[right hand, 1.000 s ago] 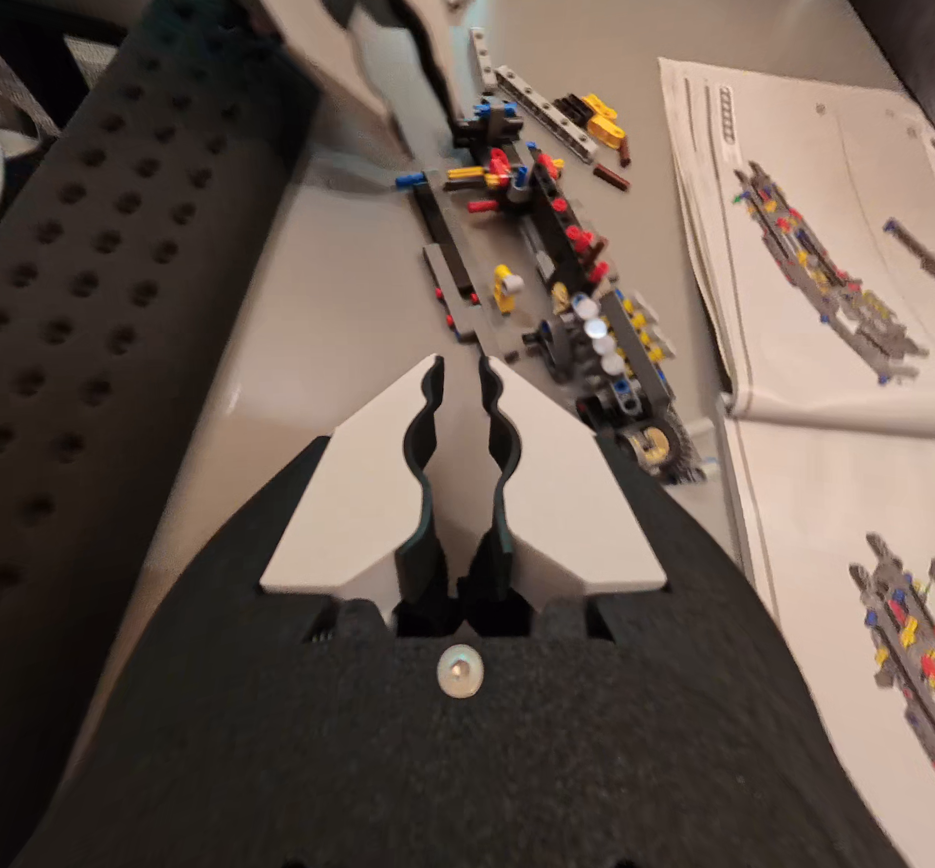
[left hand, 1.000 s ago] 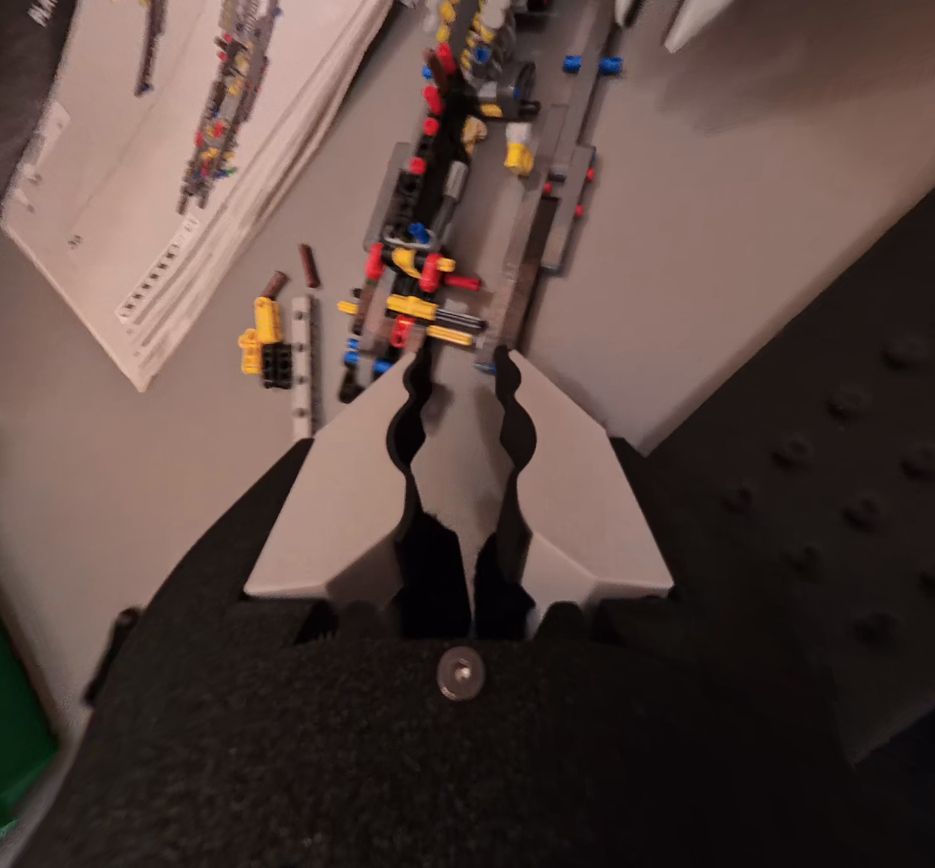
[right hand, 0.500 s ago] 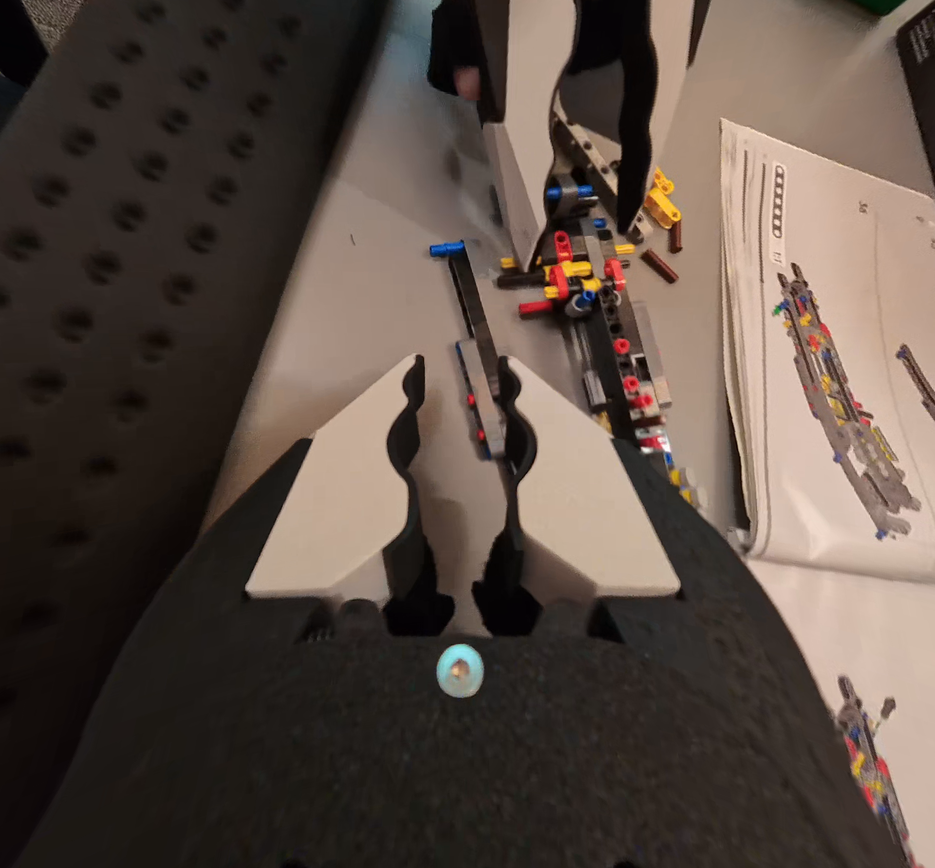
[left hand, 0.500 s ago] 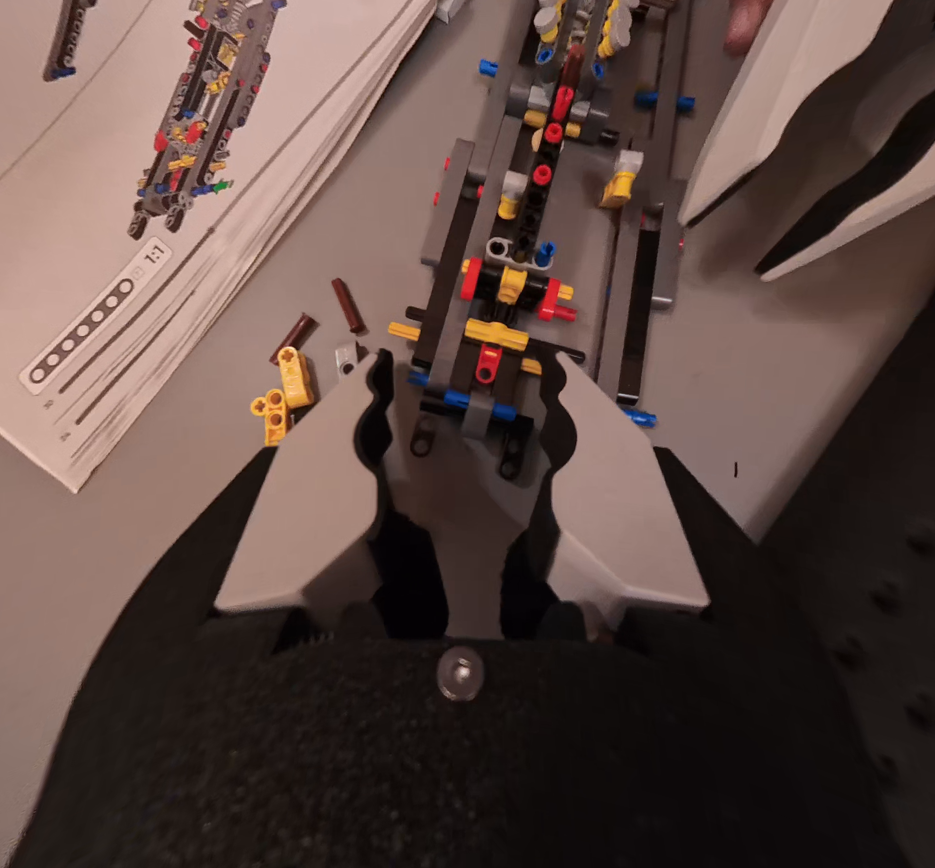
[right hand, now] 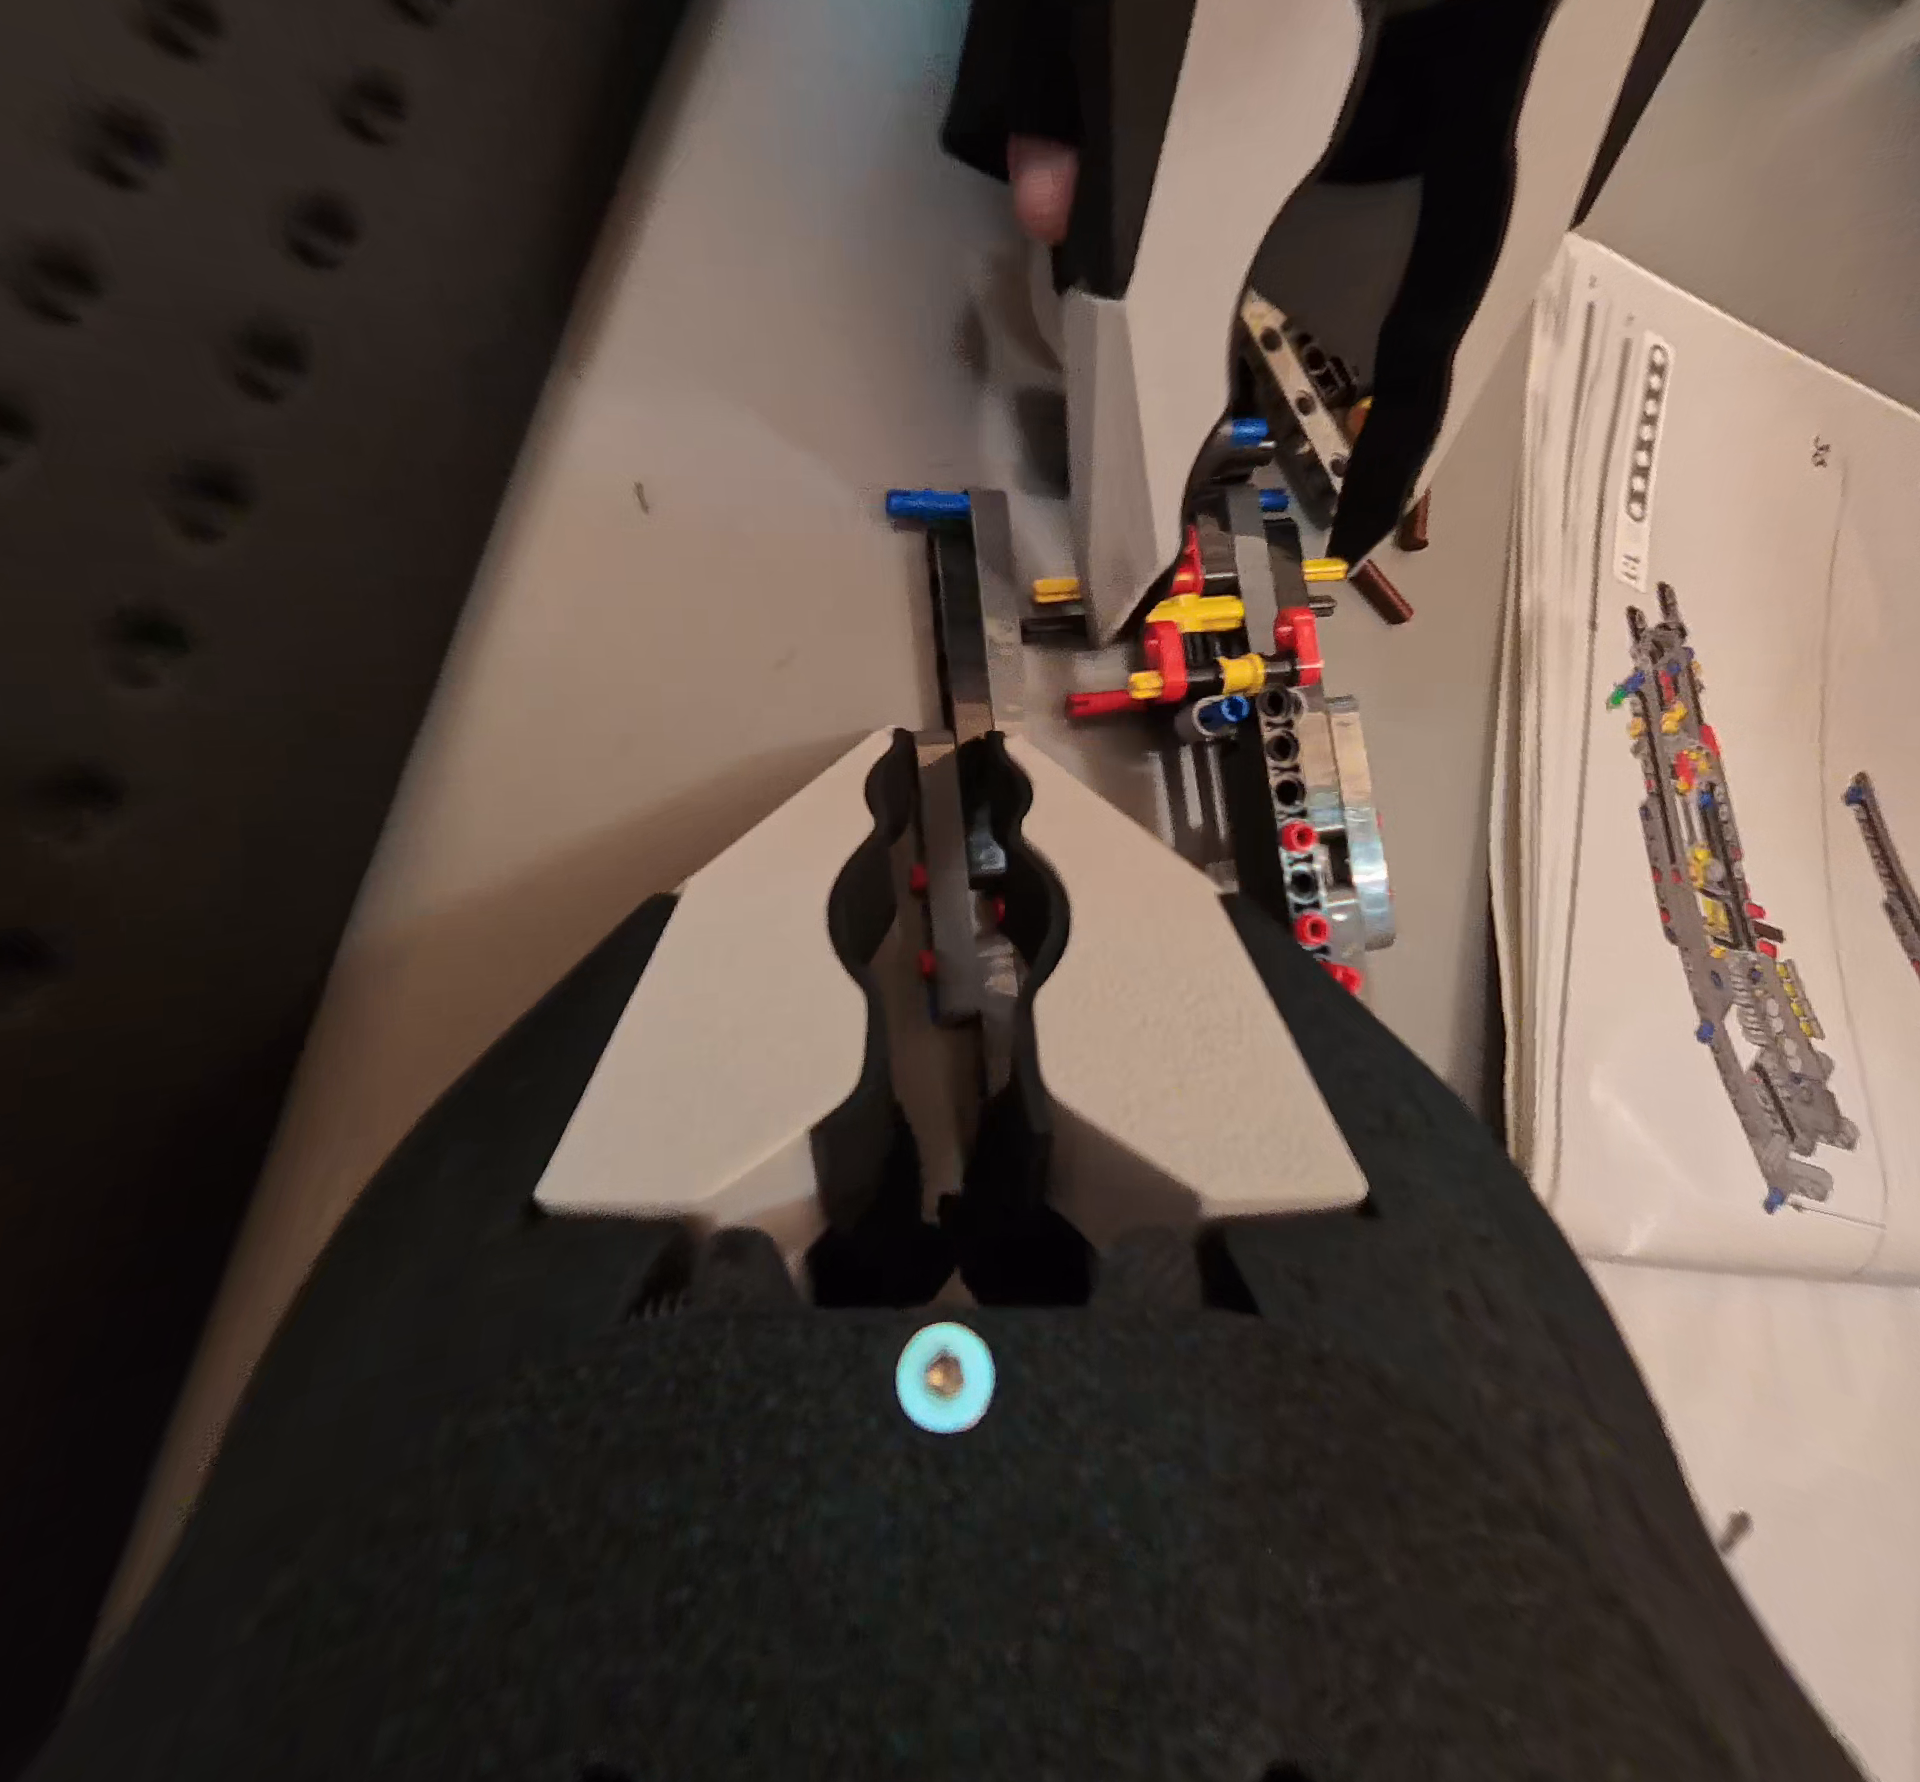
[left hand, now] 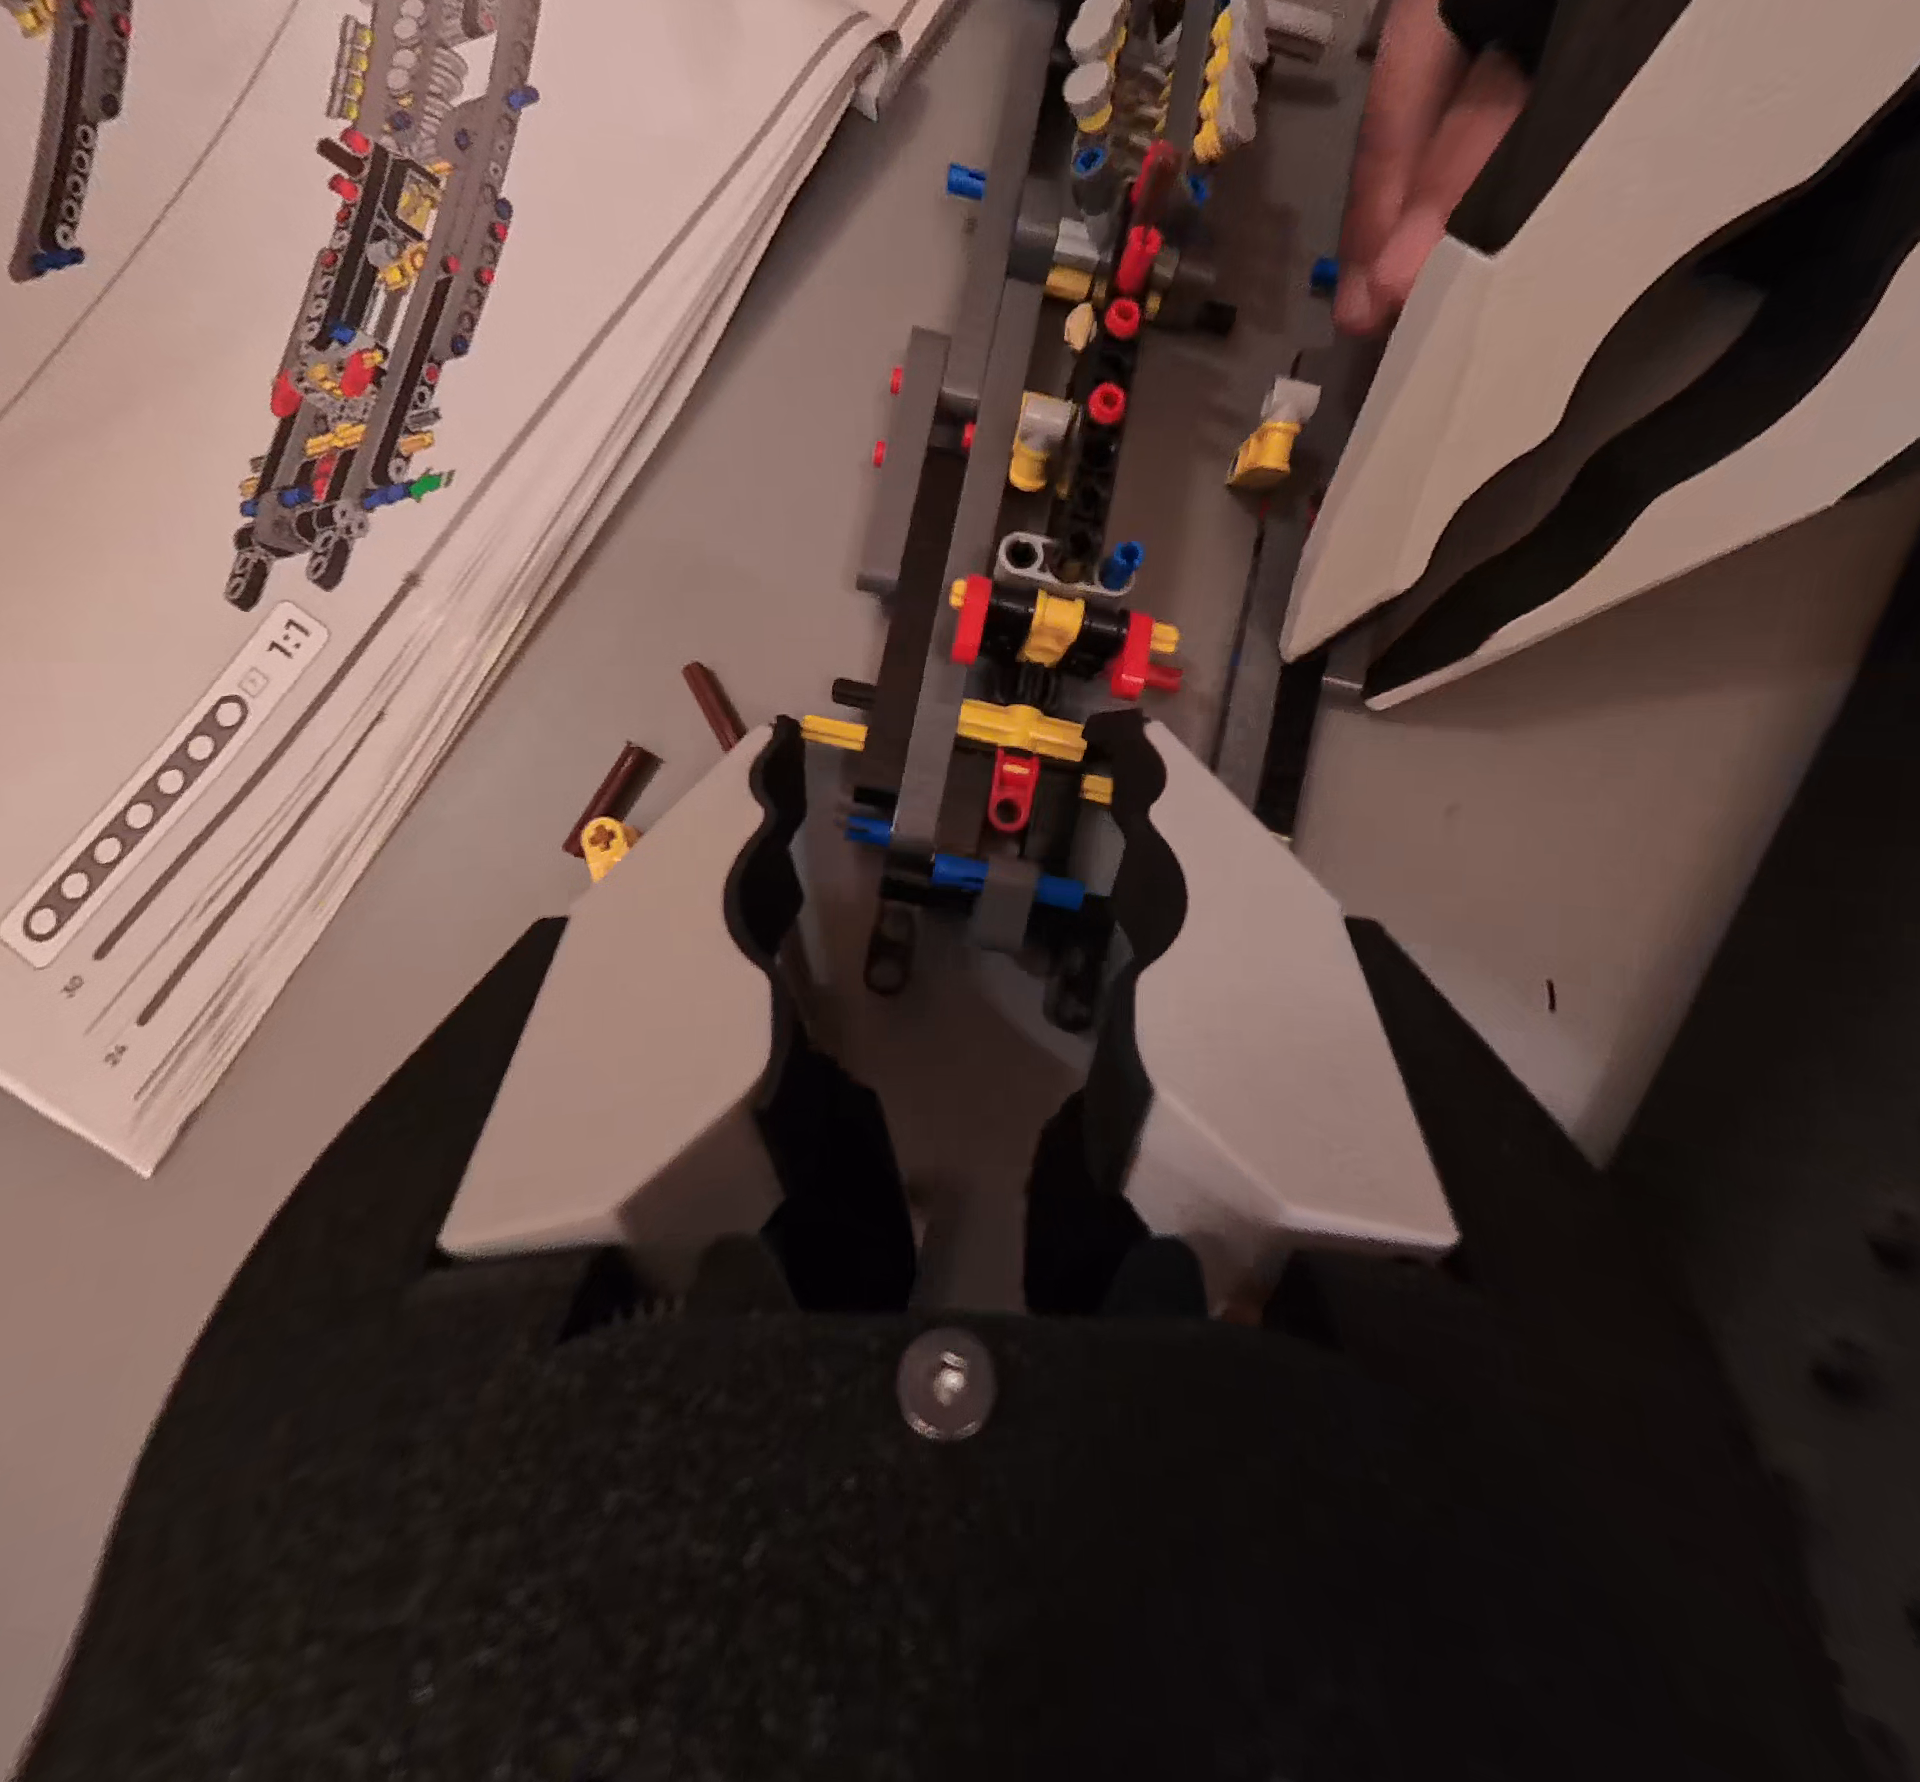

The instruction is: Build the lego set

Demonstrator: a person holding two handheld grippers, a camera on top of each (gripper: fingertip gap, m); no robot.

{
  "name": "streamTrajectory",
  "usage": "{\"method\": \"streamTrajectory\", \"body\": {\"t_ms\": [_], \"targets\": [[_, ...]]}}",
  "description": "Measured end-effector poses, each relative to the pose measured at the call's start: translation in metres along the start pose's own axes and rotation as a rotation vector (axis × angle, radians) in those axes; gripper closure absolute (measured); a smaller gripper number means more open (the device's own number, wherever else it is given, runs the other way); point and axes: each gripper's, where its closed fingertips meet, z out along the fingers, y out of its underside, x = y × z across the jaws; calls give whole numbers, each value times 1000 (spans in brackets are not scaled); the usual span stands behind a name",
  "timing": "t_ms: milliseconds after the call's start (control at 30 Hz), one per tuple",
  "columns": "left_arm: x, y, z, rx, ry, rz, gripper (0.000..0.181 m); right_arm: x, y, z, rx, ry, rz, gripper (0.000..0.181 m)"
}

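While lego chassis (left hand: 1049, 506) is lying lengthwise on grey surface (left hand: 665, 527), left hand-held gripper (left hand: 961, 745) is straddling its near end, jaws wide; right hand-held gripper (right hand: 951, 745) is closing narrowly around separate side beam (right hand: 961, 631).

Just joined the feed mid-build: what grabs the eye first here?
The long lego chassis, studded with red, yellow and blue pins, lies along the grey table, its near end between the open left gripper. The right gripper straddles a separate grey-black side beam. An open instruction booklet lies beside the chassis.
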Motion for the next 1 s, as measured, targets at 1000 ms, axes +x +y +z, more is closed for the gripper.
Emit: {"method": "streamTrajectory", "body": {"t_ms": [1000], "targets": [[9, 21, -35, 104, 166, 27, 131, 32, -33, -14, -68, -107, 69, 104]]}}
